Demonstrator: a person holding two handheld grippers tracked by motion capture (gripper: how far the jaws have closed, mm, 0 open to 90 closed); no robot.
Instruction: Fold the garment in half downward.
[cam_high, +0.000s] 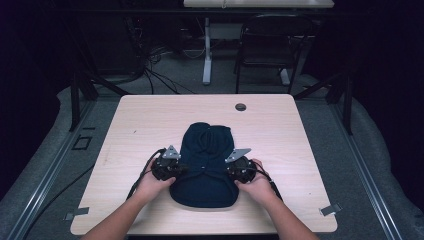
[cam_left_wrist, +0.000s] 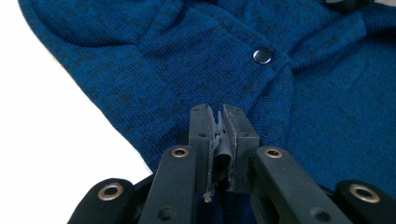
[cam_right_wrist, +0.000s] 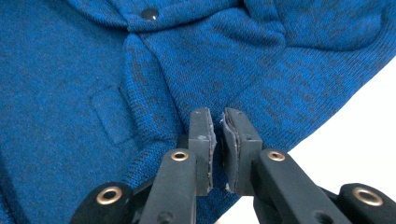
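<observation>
**user1:** High view had a dark blue knit garment (cam_high: 205, 165) lying folded in the middle of the light wood counter (cam_high: 150, 120), toward the person's edge. Left gripper (cam_high: 172, 169) sat at its left side and right gripper (cam_high: 235, 169) at its right, one in each hand.

**user2:** yeah, and the left gripper view was pretty clear: jaws pressed together with a small fold of the blue knit pinched between them, right at the garment's edge. A dark metal snap button (cam_left_wrist: 262, 55) sat a bit beyond the tips, on a folded-over flap.

**user1:** Right gripper view looked similar but not identical. Jaws were nearly together with a thin gap left, tips against the knit edge (cam_right_wrist: 280, 107). Couldn't tell if any fabric was actually caught in there. Same kind of snap (cam_right_wrist: 150, 13) showed farther up, plus a stitched rectangular patch (cam_right_wrist: 112, 114) off to the side.

**user2:** agreed. Bare counter showed white beside the fabric in both gripper views.
</observation>
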